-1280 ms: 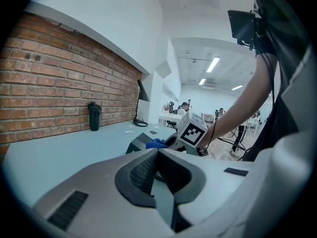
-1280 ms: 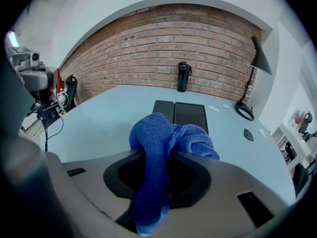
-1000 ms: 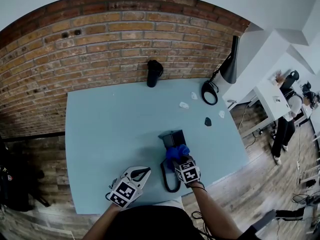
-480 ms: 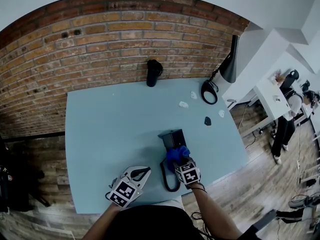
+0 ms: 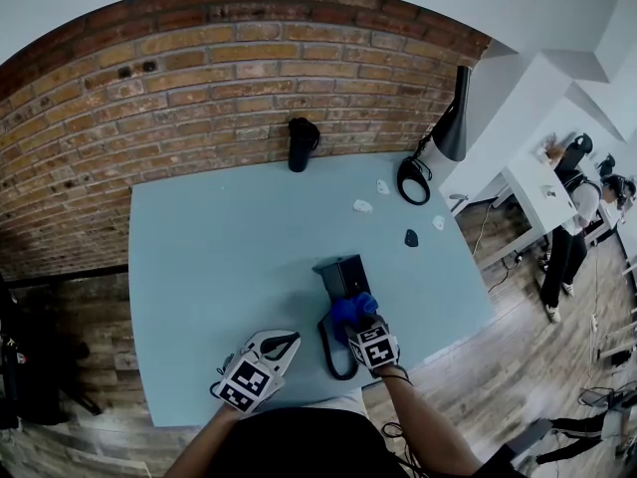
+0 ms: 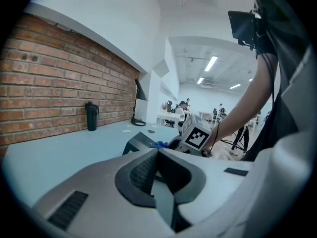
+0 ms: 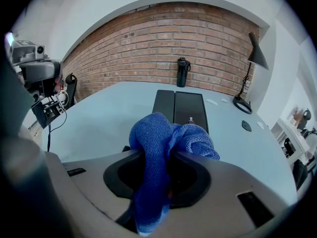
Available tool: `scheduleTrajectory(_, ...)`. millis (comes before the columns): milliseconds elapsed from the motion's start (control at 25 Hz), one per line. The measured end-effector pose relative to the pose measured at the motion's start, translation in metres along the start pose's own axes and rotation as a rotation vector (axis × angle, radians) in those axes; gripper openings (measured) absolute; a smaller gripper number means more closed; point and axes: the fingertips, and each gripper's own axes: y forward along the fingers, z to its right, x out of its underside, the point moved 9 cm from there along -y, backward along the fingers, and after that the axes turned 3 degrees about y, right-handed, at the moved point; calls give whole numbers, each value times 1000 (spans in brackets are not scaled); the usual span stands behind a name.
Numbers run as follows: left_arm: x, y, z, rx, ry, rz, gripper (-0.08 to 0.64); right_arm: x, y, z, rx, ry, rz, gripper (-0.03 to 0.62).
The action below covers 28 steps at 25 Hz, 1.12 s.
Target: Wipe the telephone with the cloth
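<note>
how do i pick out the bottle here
Start at the brick wall and drop to the far edge of the blue table. The bottle stands upright there, near the middle. It is the only dark, stubby cylinder; the lamp to its right is thin-stemmed with a ring base.

Right tool [image 7: 157, 155] clamped on blue cloth [image 7: 161, 148], black telephone [image 7: 179, 110] just beyond, brick wall [image 7: 148, 53] behind

The cloth [image 7: 159, 148] was bright blue, the telephone [image 7: 181, 110] black, the table [image 5: 219, 247] under it pale blue. Beyond the telephone, the bottle [image 5: 299, 143] was black and the brick wall [image 5: 199, 78] red-brown with pale mortar lines.
</note>
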Motion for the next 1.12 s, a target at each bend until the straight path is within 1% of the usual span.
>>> scheduleTrajectory(600, 2, 0, 2, 11, 2, 2, -3, 11, -2, -4, 2, 6, -11, 124)
scheduleTrajectory(800, 3, -2, 3, -2, -9, 8, -3, 12, -5, -5, -8, 15, -10, 124)
scheduleTrajectory(1120, 2, 0, 2, 7, -6, 5, -3, 19, -5, -4, 8, 24, -9, 124)
